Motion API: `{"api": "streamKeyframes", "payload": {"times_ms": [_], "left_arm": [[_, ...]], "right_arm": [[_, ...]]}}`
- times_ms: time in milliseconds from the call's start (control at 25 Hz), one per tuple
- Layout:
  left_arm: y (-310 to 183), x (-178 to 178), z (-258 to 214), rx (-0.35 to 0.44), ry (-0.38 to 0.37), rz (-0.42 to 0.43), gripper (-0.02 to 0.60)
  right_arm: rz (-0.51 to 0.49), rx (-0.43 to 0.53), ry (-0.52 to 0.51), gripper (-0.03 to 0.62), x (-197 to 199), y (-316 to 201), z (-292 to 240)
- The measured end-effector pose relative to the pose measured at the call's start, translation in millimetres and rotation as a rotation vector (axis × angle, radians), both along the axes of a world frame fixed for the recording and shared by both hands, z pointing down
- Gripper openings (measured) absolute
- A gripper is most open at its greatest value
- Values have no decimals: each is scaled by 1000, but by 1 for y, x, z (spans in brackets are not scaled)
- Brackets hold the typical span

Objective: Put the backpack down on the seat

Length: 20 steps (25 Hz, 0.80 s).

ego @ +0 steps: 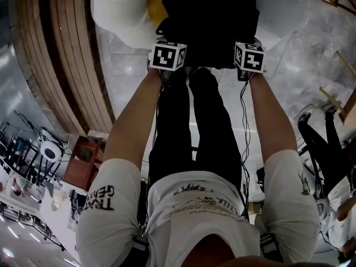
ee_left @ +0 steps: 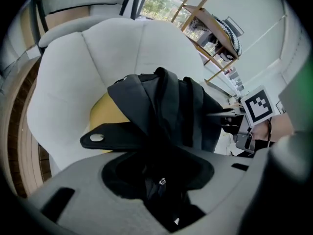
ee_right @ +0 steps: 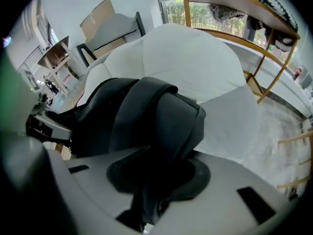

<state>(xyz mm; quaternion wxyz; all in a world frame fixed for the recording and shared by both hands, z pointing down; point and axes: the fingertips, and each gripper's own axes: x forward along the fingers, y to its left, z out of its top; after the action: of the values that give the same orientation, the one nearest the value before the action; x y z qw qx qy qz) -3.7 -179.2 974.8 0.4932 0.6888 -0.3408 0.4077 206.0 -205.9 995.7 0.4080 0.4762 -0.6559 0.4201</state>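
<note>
My left tongs (ee_left: 159, 182) and right tongs (ee_right: 149, 190) each pinch black fabric of the backpack (ego: 211, 15), which is over the white seat (ego: 117, 15), in front of a yellow cushion (ee_left: 105, 114). I can't read my sleeve print (ego: 103, 199).

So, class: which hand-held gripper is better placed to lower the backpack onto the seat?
Left, marginally. The left hand-held gripper and right hand-held gripper both clamp the backpack, but the left faces the white seat and yellow cushion.

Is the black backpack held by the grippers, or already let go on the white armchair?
Held: the backpack fabric is pinched in the left gripper and right gripper.
</note>
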Motion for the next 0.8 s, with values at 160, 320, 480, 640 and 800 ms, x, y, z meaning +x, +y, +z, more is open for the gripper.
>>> {"api": "streamKeyframes", "payload": {"times_ms": [160,320,480,640,800], "left_arm": [[0,-9,-2,-32,6,-49,340],[-10,-16,-18,31,-24,3,342],[-12,-19,-53,102,-65,70,174],[-28,-4,-119,207,16,15,21],[-31,4,-177,268,63,-76,21]], "right_arm": [[13,56,23,286,8,-7,-2],[13,100,-3,293,12,-3,-23],[-39,126,-44,102,-5,7,-62],[-23,157,-44,29,-16,6,-110],[-4,230,-64,26,-33,8,-171]]}}
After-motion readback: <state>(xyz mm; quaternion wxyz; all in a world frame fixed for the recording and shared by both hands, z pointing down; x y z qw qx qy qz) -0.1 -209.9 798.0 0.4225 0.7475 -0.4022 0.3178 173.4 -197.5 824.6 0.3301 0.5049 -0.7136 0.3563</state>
